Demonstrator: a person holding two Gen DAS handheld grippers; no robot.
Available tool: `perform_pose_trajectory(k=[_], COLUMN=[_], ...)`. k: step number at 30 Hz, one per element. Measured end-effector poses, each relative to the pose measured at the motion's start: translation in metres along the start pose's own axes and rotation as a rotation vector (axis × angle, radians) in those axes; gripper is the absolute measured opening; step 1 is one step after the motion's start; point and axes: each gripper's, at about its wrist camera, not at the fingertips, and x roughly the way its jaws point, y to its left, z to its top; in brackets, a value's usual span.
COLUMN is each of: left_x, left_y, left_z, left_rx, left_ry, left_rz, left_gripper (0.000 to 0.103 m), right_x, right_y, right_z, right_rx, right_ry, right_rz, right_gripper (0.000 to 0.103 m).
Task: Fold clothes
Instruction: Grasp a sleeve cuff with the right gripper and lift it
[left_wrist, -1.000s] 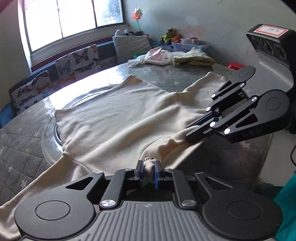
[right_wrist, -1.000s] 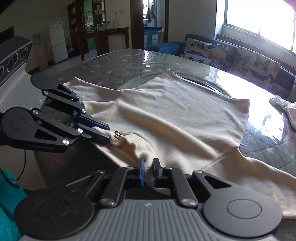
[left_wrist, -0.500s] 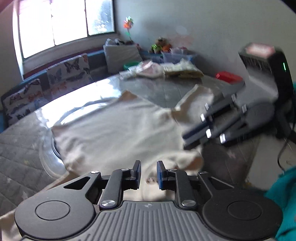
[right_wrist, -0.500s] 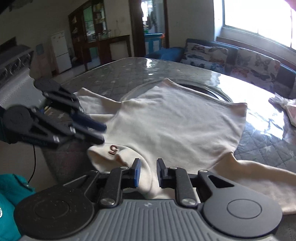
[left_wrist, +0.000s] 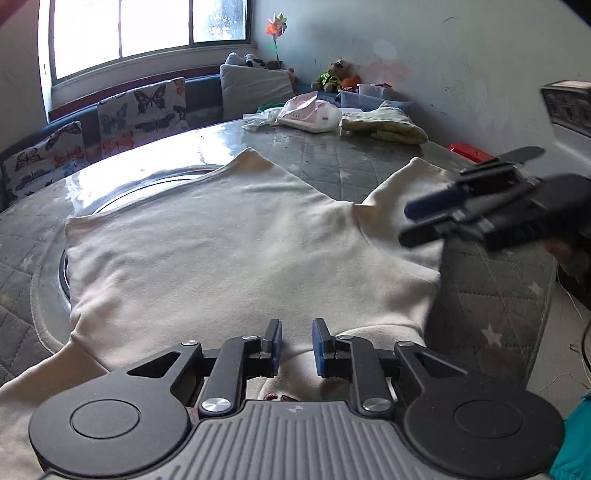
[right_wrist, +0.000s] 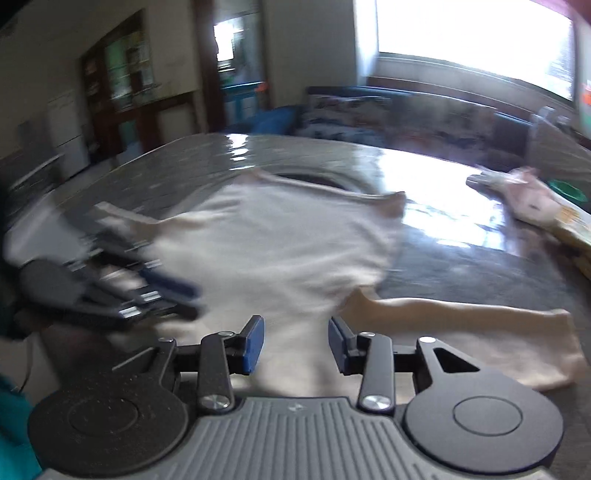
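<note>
A cream long-sleeved top (left_wrist: 229, 251) lies spread flat on the round table, collar toward me; it also shows in the right wrist view (right_wrist: 288, 243), blurred. One sleeve (right_wrist: 480, 332) stretches out to the right there. My left gripper (left_wrist: 297, 347) is open and empty just above the collar edge. My right gripper (right_wrist: 295, 345) is open and empty above the near edge of the top, and shows blurred at the right of the left wrist view (left_wrist: 428, 221). The left gripper shows blurred at the left of the right wrist view (right_wrist: 177, 299).
The table (left_wrist: 369, 170) has a quilted grey cover under glass. At its far side lie a pink-and-white bag (left_wrist: 310, 114) and a folded yellowish cloth (left_wrist: 384, 125). A butterfly-patterned sofa (left_wrist: 122, 114) stands under the window. The table edge drops off at the right (left_wrist: 546, 295).
Both grippers have let go of the collar and opened. The top has dropped flat on the table. The right gripper is moving fast, to the right.
</note>
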Motion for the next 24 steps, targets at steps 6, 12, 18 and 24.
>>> perform_pose_trajectory(k=[6, 12, 18, 24], left_x=[-0.005, -0.008, -0.011, -0.002], left_y=[0.001, -0.002, -0.006, -0.013], left_z=[0.000, 0.010, 0.021, 0.027], left_rx=[0.000, 0.002, 0.002, -0.018], left_ry=[0.005, -0.021, -0.046, -0.055], left_rz=[0.012, 0.046, 0.080, 0.122], left_gripper=[0.028, 0.045, 0.059, 0.081], right_x=[0.018, -0.001, -0.006, -0.003], right_y=[-0.067, -0.095, -0.139, -0.148], right_z=[-0.017, -0.021, -0.034, -0.036], right_rx=[0.180, 0.287, 0.479, 0.509], right_ry=[-0.001, -0.057, -0.063, -0.072], right_rz=[-0.171, -0.273, -0.478, -0.518], right_gripper=[0.040, 0.056, 0.057, 0.057])
